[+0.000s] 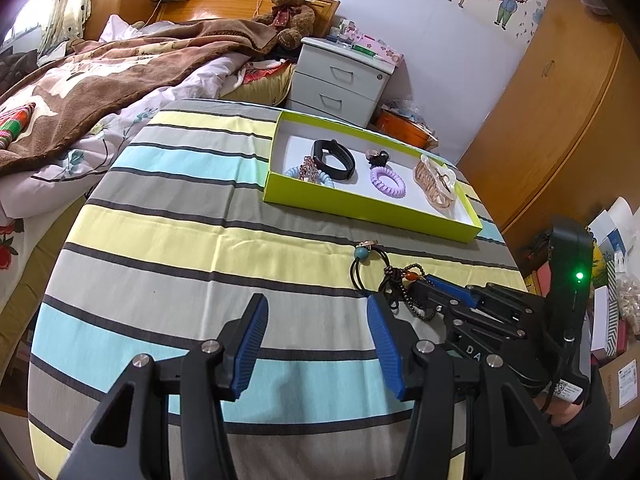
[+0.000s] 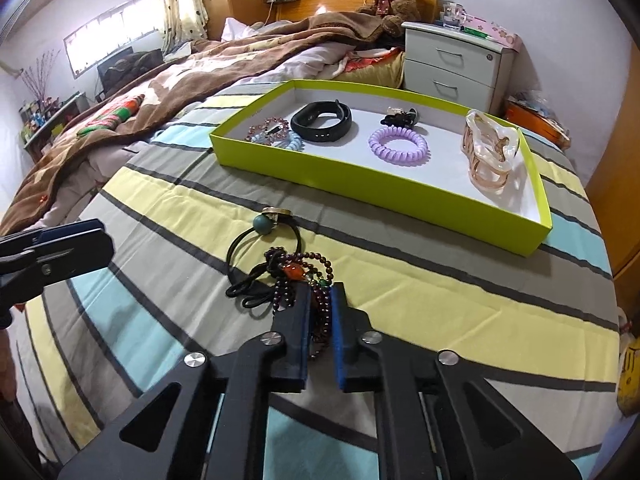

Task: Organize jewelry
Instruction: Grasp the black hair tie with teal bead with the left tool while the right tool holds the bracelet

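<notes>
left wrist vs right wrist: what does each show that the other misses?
Left wrist only: the left gripper open over bare striped cloth, and the right gripper's body from the side.

Right wrist only: the right gripper's blue pads shut on the dark beaded bracelet, and a window.

Both: the green tray holding the purple coil hair tie and black fitness band, and the black hair tie with its teal bead.
</notes>
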{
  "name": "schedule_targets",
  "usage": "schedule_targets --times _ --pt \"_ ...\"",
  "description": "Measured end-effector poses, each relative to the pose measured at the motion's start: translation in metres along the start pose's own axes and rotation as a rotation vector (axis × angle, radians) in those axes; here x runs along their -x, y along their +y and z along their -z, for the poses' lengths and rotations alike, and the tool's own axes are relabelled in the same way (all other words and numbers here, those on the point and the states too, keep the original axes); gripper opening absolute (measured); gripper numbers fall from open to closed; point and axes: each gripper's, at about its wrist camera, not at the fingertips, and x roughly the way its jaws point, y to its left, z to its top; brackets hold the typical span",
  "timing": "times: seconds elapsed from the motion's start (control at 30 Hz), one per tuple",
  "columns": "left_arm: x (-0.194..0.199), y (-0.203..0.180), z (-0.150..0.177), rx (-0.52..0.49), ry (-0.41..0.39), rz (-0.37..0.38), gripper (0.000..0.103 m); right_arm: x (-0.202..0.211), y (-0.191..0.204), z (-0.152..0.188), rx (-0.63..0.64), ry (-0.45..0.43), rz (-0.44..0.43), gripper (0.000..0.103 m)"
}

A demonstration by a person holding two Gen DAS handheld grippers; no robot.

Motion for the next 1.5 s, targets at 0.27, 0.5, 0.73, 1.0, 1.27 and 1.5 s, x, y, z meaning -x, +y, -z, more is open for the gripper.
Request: schedule_targets --times 0.27,0.5,0.73,1.0,1.27,1.5 --pt "-0.009 -0.008 0.0 -0.015 0.021 -0.009 0.054 0.026 -0.021 0.013 -0.087 -0.067 -0.016 0.007" --pt "-0.028 -0.02 -0.003 -0.049 0.046 -0.007 0.054 0.047 -0.035 0.019 -0.133 -0.118 -0.015 0.007" --pt "-0.052 -0.035 -0.011 -0.107 0.068 -0.015 0.054 0.065 -0.042 0.029 -0.171 -0.158 -0.011 0.007" --pt "-0.071 -0.052 -0.02 -0.177 0.075 -0.044 0.054 0.07 -0.049 0.034 -0.193 -0.164 -0.014 0.007" --pt "-0.081 -0.061 -0.02 -0.224 0.086 -0.087 0.053 0.066 -0.051 0.034 -0.2 -0.161 -0.02 0.007" --pt "-0.087 -0.064 -0.024 -0.23 0.093 -0.089 0.053 0.064 -0.051 0.031 -0.196 -0.163 -0.023 0.007"
